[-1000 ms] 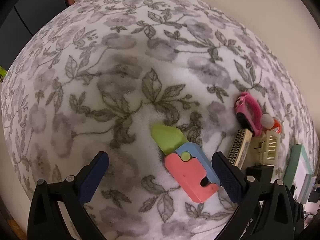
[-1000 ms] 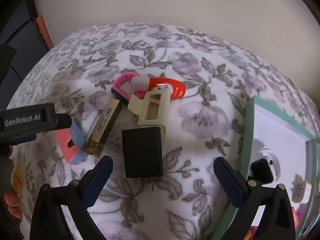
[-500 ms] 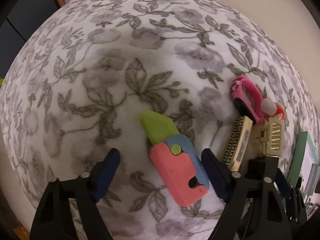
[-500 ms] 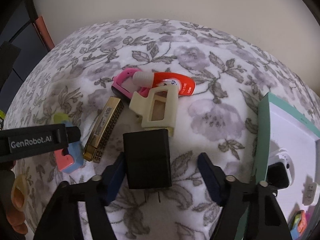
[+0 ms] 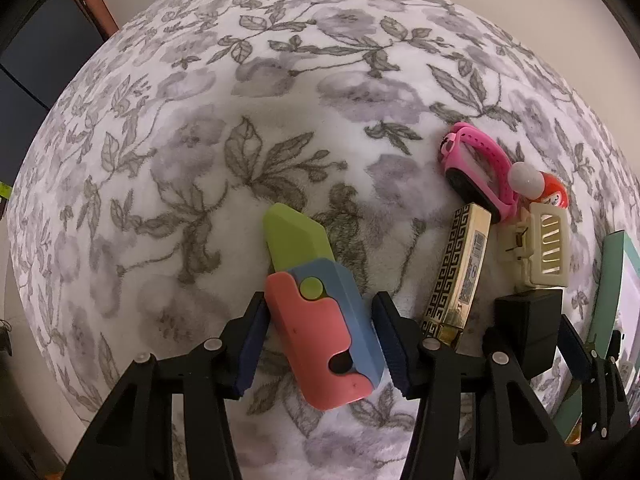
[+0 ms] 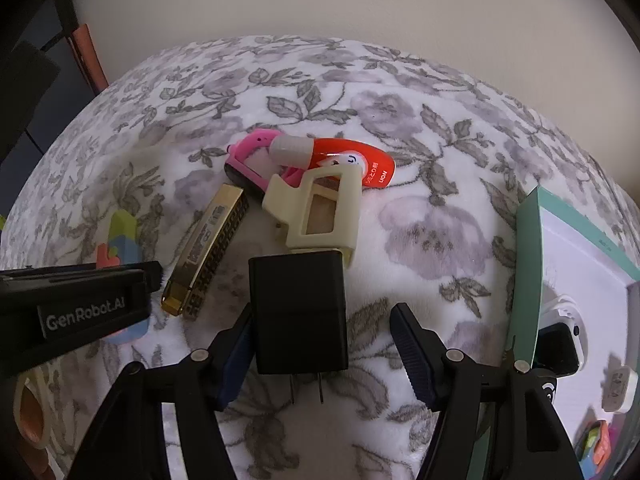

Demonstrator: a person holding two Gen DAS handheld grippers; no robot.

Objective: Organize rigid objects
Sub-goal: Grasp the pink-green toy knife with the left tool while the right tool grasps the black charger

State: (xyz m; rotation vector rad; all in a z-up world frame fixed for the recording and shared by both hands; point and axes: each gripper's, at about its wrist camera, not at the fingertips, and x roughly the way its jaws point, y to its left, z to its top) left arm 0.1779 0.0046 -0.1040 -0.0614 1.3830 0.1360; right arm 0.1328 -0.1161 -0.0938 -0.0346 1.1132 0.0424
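Compared with a second earlier, both sets of jaws had been narrowed a lot. The left gripper (image 5: 320, 344) had been brought in around the toy knife (image 5: 320, 316), its blue ribbed pads (image 5: 252, 348) now sitting right against both sides of the handle; whether a firm pinch was made can't quite be told, though contact looked made. The right gripper (image 6: 324, 356) had been closed partway around the black charger (image 6: 300, 312): the left pad was touching its side, the right pad was kept apart by a clear gap.

The toy knife was seen lying flat on the fuzzy floral blanket (image 5: 280, 128), a chunky smooth plastic thing with a lime blade, pink and blue handle halves and a round green button. The charger was a matte black block with two metal prongs pointing back toward the camera.

Behind it a cream plastic hair claw (image 6: 316, 212), a shiny gold harmonica (image 6: 208, 256) with a key pattern, a pink rubbery wristband (image 6: 252, 156) and a glossy red tube (image 6: 348, 160) were clustered together, touching. A teal-walled box (image 6: 528, 272) was at the right edge.
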